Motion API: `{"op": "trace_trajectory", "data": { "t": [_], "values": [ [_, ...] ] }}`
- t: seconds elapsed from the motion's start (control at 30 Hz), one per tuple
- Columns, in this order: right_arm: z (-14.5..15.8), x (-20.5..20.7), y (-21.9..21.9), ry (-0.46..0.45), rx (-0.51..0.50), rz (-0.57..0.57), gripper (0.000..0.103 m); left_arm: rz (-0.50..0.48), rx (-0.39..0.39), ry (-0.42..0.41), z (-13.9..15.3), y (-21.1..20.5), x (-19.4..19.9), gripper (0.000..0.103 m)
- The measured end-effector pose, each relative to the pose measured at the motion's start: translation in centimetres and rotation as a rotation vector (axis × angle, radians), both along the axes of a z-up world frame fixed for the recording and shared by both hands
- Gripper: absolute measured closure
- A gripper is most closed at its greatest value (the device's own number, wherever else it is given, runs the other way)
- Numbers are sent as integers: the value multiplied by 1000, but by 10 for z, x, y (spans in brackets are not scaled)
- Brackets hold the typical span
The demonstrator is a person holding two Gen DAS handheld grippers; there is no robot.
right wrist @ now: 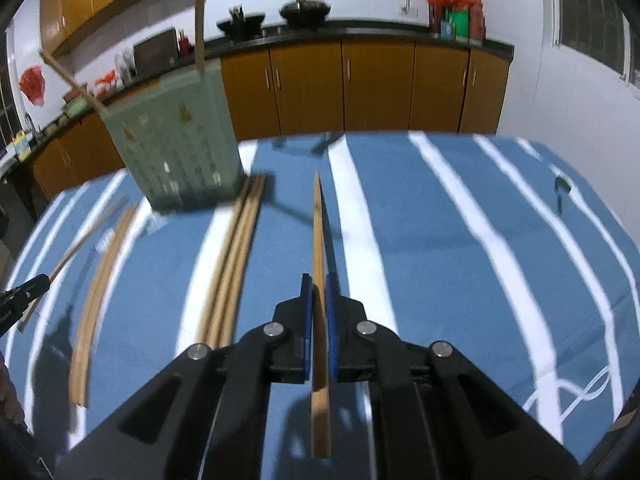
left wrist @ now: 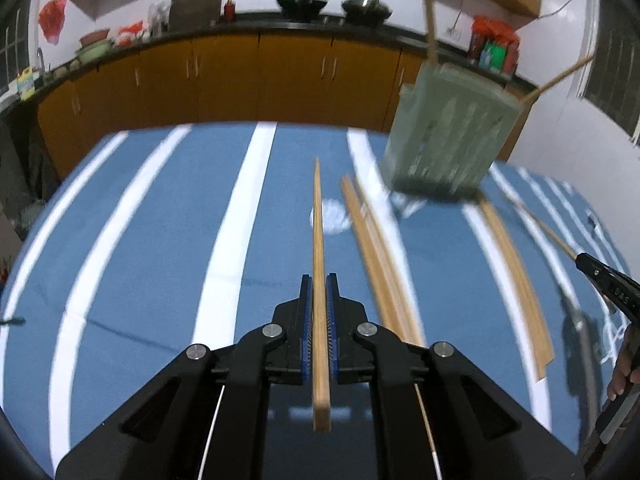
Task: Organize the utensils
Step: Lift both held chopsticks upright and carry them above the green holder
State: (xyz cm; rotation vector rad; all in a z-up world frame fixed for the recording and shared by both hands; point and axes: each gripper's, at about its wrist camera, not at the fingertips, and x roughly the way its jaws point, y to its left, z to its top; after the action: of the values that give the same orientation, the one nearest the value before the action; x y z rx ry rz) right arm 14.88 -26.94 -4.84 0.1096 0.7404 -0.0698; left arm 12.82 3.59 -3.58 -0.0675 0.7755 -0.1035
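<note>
The left gripper (left wrist: 319, 280) clamps one chopstick (left wrist: 319, 240) jutting ahead of its jaws; the right gripper (right wrist: 319, 280) clamps another chopstick (right wrist: 319, 232) likewise.

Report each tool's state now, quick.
Left tool: closed on a chopstick.
Right tool: closed on another chopstick.

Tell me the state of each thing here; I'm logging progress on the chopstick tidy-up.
Left gripper: shut on one chopstick.
Right gripper: shut on another chopstick.
Green holder: upright on the table, two chopsticks sticking out of it.
Loose chopsticks: lying flat on the striped cloth, outside the holder.
</note>
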Motion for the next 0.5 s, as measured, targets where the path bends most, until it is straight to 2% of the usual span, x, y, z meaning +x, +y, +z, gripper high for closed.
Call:
{"op": "trace_trajectory", "data": {
  "t": [0.23, 0.5],
  "values": [
    [45, -13, -8, -125, 10, 0, 95, 10, -40, -125, 49, 6, -3, 96],
    [65, -14, -7, -174, 13, 8, 95, 14, -49, -186, 74, 3, 2, 96]
  ]
}}
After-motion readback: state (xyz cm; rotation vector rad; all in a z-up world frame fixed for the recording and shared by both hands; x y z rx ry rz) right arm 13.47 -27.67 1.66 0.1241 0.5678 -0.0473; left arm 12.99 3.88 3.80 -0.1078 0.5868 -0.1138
